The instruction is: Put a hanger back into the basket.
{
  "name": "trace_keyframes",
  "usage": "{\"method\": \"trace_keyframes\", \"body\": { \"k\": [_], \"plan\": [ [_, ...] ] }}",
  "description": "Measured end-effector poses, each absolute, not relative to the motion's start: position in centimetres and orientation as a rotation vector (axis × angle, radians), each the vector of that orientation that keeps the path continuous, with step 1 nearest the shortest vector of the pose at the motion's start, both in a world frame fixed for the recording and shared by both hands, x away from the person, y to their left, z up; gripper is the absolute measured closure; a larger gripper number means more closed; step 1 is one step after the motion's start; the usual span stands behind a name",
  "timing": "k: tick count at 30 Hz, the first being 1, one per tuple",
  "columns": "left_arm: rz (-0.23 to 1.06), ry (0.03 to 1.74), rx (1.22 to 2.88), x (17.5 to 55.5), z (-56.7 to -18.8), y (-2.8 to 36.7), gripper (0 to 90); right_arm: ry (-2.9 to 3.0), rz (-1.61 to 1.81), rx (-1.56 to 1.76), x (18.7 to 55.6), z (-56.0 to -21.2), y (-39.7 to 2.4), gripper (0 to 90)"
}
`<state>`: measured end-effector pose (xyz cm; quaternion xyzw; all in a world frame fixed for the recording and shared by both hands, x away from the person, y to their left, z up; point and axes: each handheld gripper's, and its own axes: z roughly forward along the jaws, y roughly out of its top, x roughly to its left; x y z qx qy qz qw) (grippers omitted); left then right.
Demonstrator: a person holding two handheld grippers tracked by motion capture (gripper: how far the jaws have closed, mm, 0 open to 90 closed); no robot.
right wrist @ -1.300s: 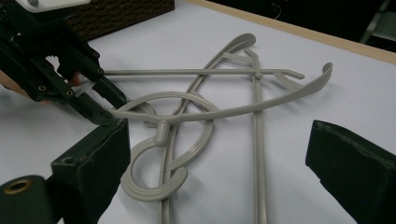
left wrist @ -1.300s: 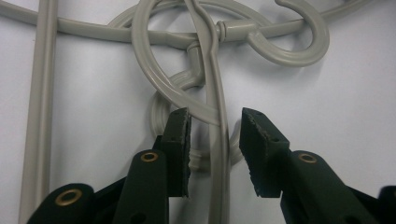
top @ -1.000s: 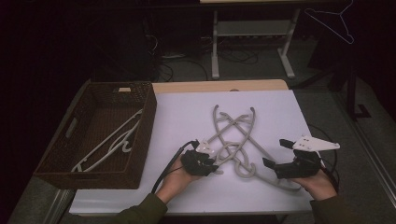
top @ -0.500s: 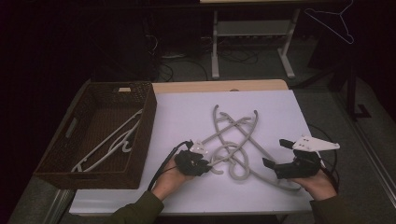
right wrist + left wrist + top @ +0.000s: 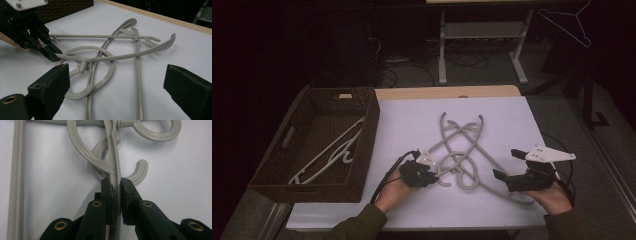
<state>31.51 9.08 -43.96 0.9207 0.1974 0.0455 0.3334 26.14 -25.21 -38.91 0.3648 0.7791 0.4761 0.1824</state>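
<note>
Several grey plastic hangers lie tangled in the middle of the white table. My left gripper is at their near left end. Its jaws have just been closing and now stand shut on the thin arm of one grey hanger, which runs straight between the pads. The left gripper points at the crossed hooks. From the right gripper view the left gripper pinches that arm's tip. My right gripper rests at the near right, open, jaws wide apart around nothing, facing the hangers.
A brown wicker basket stands at the table's left with white hangers inside. A wire hanger hangs at the back right. Beyond the table's wooden far edge is a dark floor with a white stand.
My left gripper has edged slightly left and drawn the hooks of the hangers a little with it. The right gripper has stayed put.
</note>
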Motion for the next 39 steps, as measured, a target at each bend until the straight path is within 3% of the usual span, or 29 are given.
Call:
{"method": "trace_keyframes", "body": {
  "k": [18, 39],
  "plan": [
    [0.049, 0.527, 2.343, 31.4, -41.6, 9.6, 82.4, 2.193, 1.346, 1.023, 26.2, -38.9, -25.4, 6.2],
    [0.026, 0.541, 2.263, 32.3, -31.3, 13.3, 82.3, 2.193, 1.345, 1.026, 26.3, -38.9, -25.4, 6.1]
  ]
}}
